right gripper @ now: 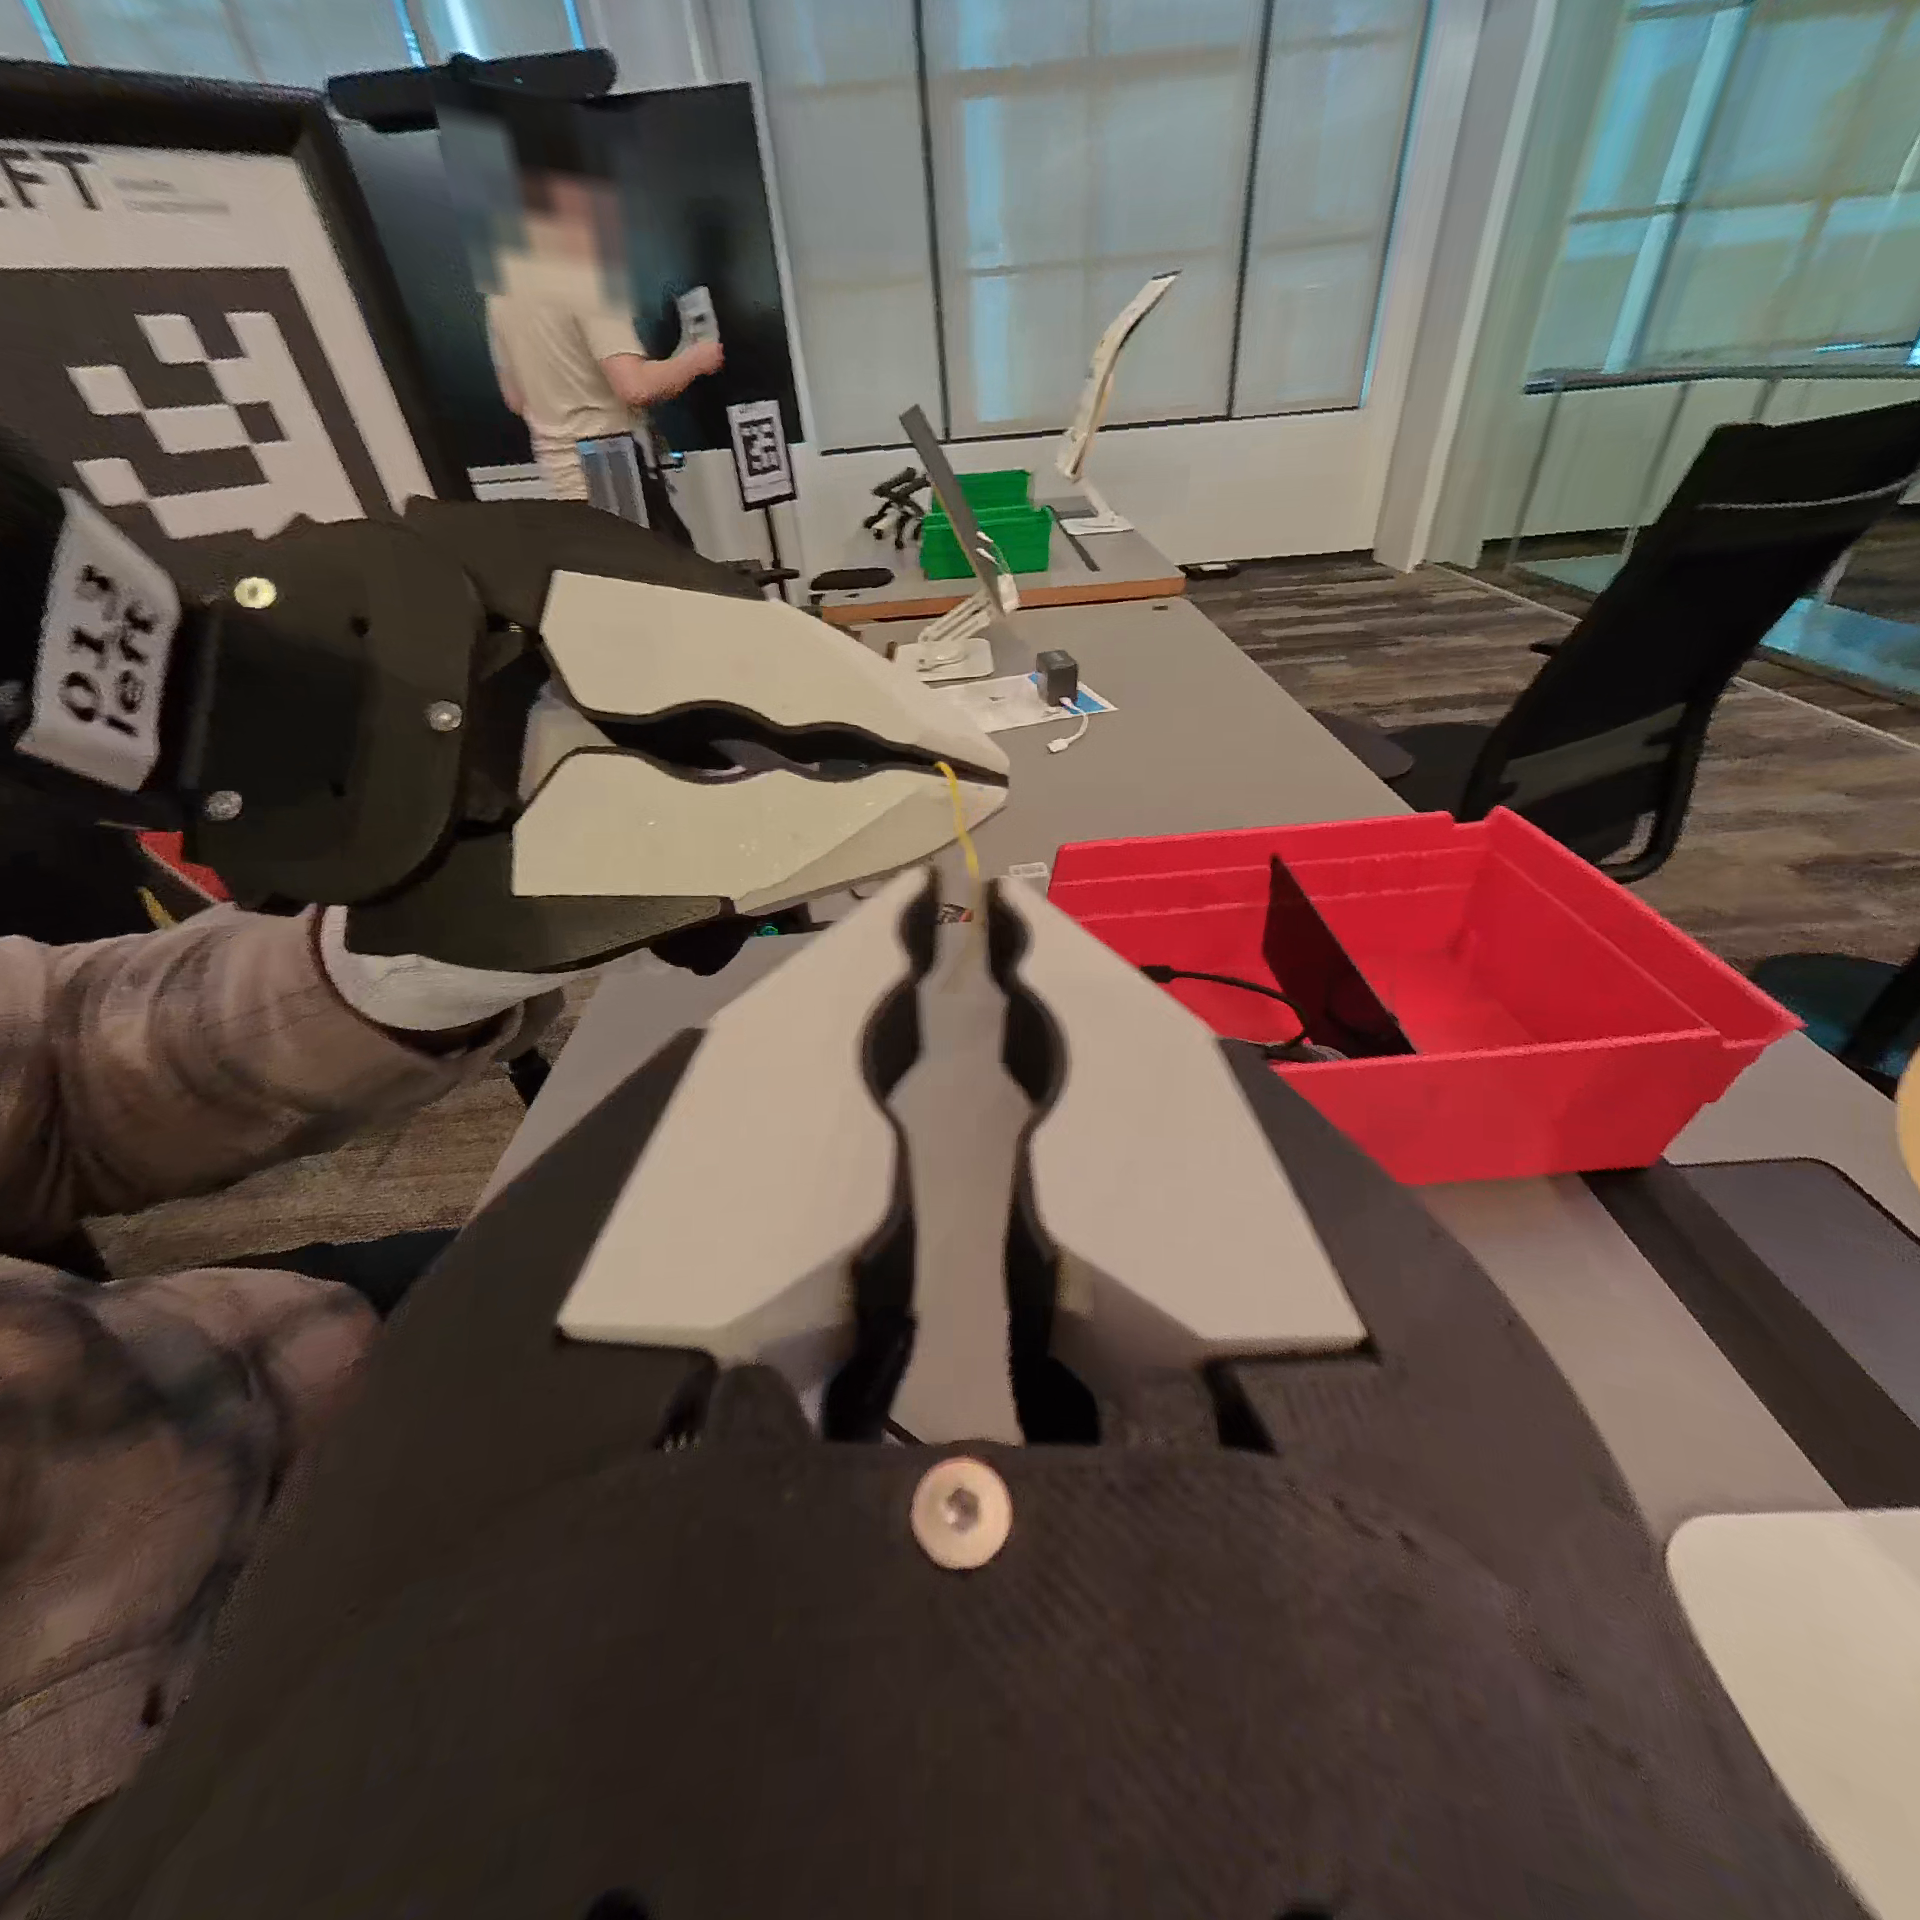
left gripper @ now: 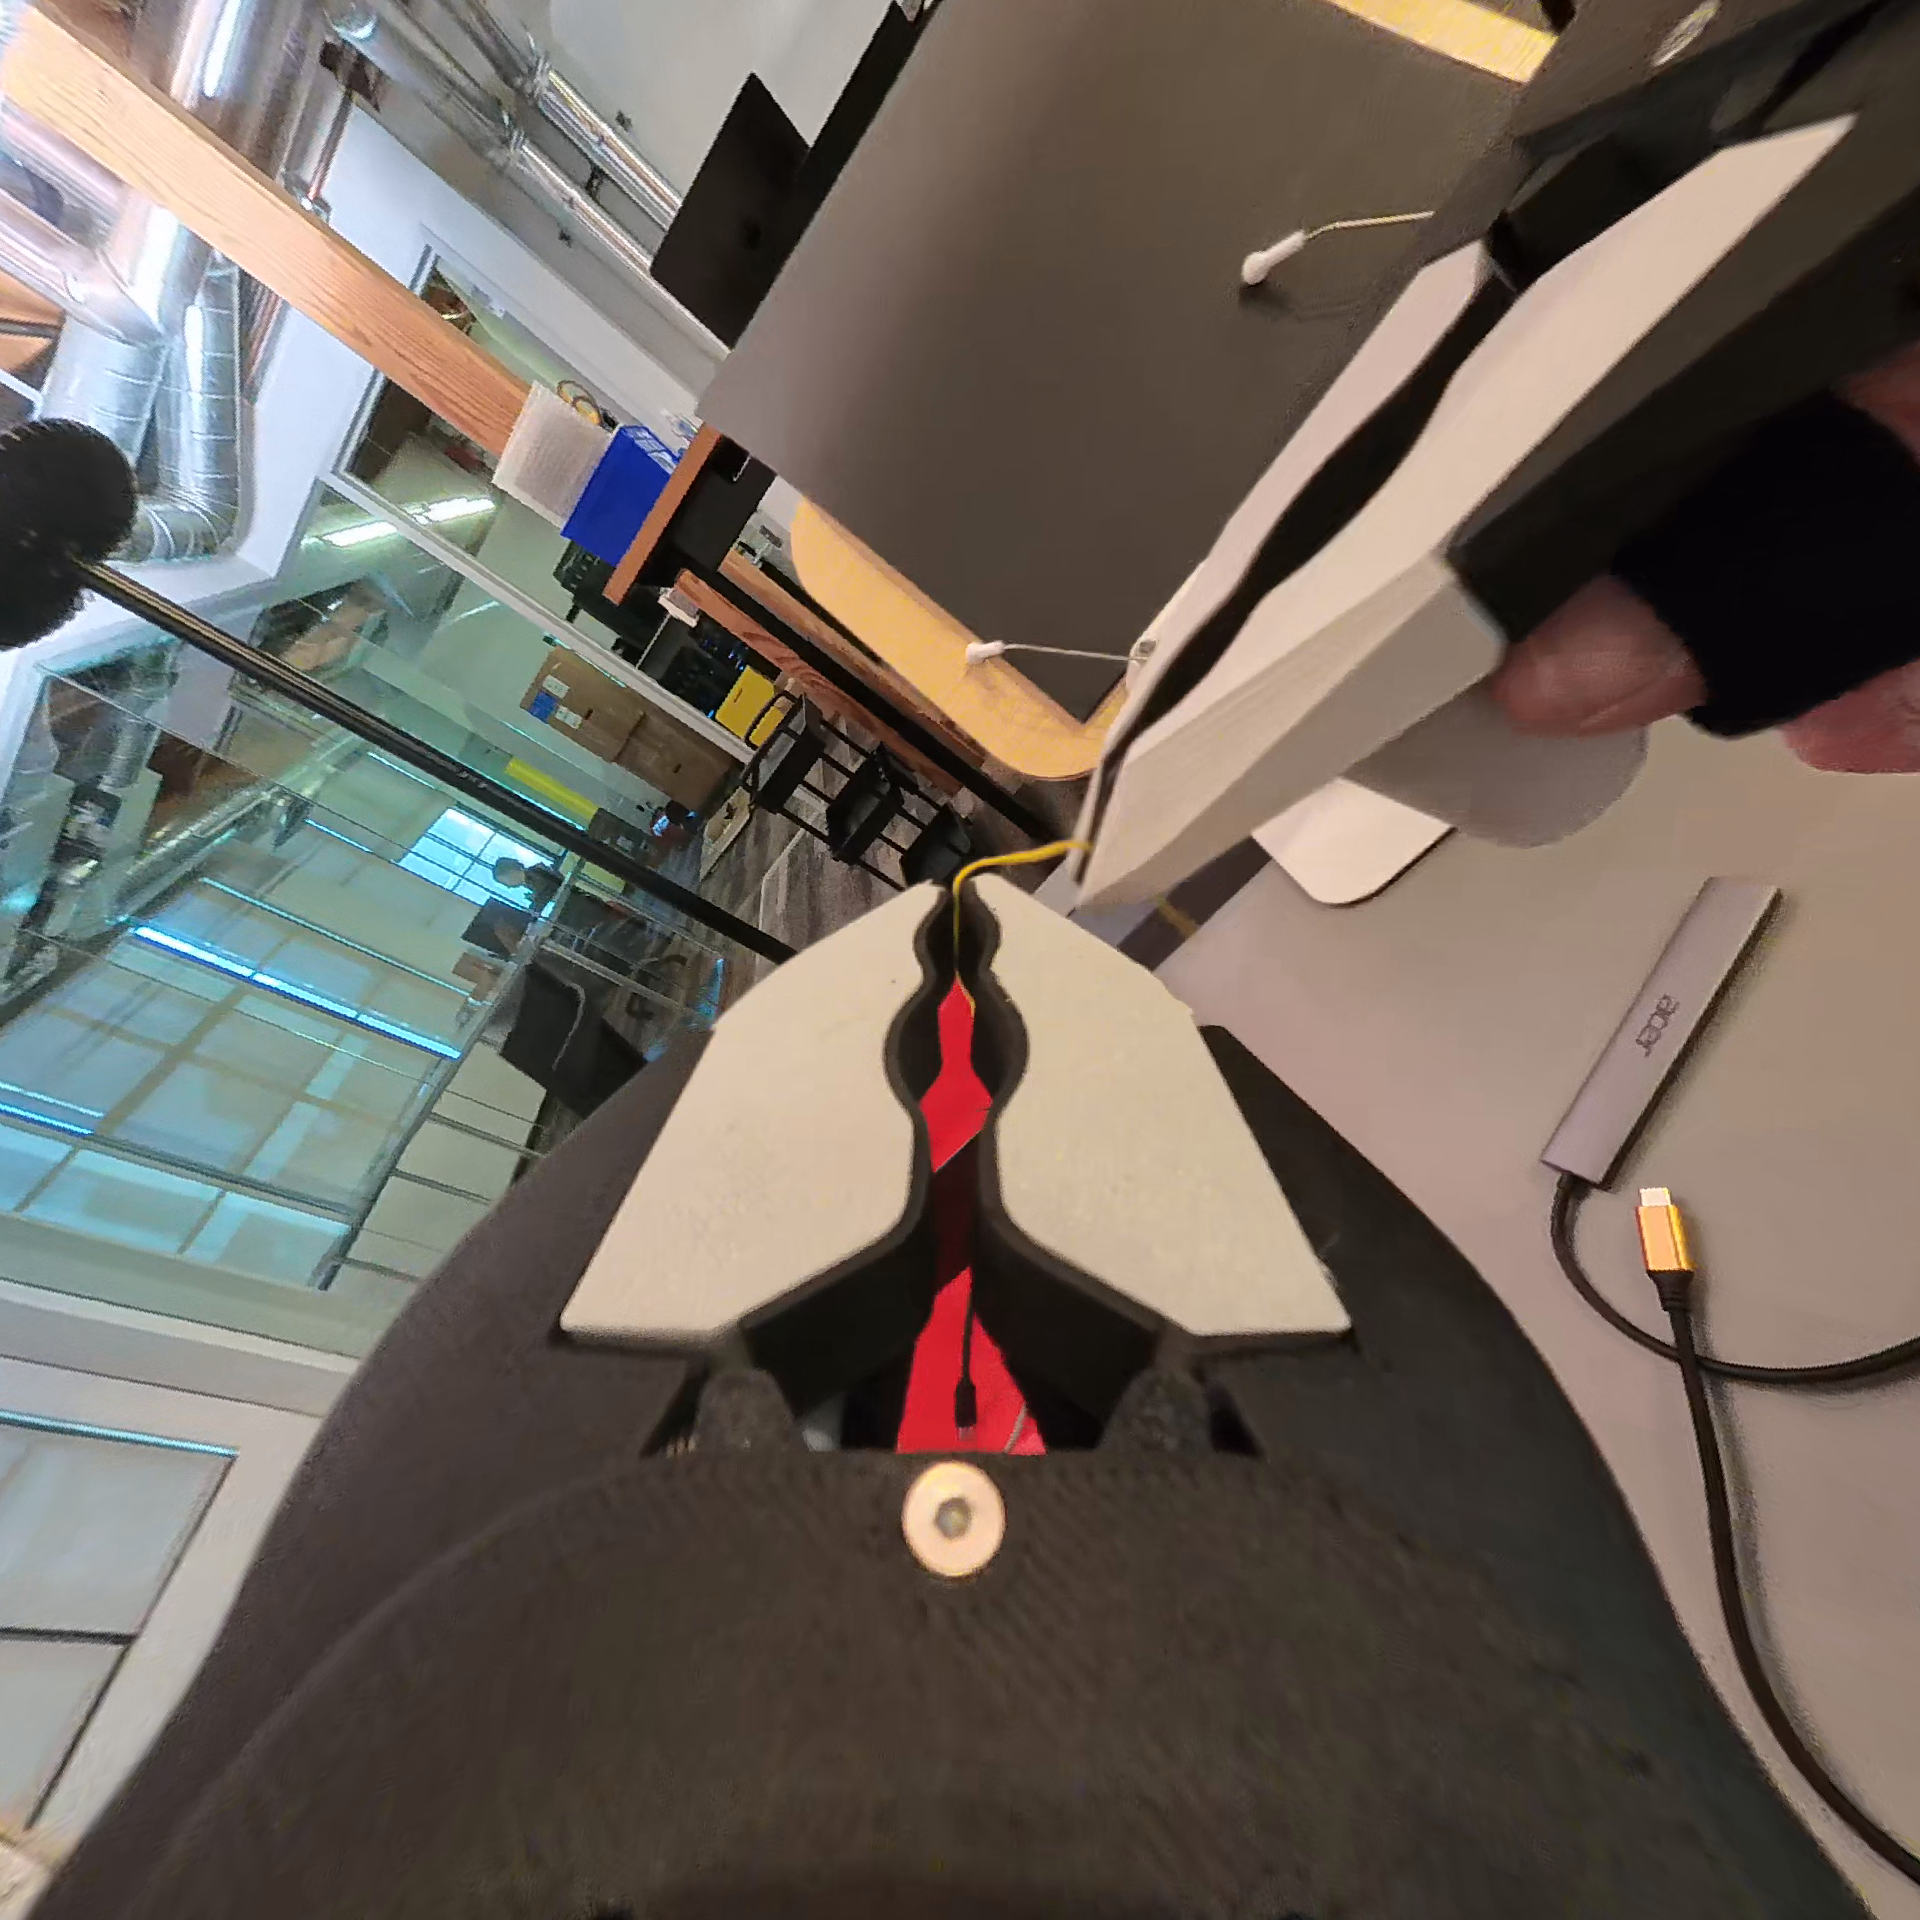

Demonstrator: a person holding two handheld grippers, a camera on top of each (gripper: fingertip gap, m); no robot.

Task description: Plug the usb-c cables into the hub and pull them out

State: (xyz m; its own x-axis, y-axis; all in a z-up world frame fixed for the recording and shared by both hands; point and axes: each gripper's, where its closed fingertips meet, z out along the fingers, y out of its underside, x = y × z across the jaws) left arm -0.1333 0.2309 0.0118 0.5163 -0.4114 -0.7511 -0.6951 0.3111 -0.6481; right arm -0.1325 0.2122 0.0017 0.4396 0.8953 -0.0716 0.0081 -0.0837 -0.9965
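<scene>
My left gripper [left gripper: 961, 904] is shut on a thin yellow tie [left gripper: 1013, 857] at its very tips. It also shows in the right wrist view [right gripper: 977, 774], held in the air with the yellow tie [right gripper: 964, 831] hanging from its tips. The tie's lower end runs into the gap of my right gripper [right gripper: 961, 894], whose fingertips stand slightly apart and do not press on it. A grey hub [left gripper: 1662, 1029] lies on the table with its black lead. A black cable with a gold USB-C plug [left gripper: 1665, 1242] lies unplugged beside it.
A red bin [right gripper: 1558, 1091] with a black divider and a black cable [right gripper: 1236, 987] inside stands on the grey table to the right. A black chair [right gripper: 1662, 623] is behind it. A monitor stand [right gripper: 951, 655] and small white cables lie farther back. A person [right gripper: 566, 364] stands far off. Less than 4 cm separates the two grippers' tips. From the right gripper's tips to the grey hub [left gripper: 1662, 1029] is close to 25 cm.
</scene>
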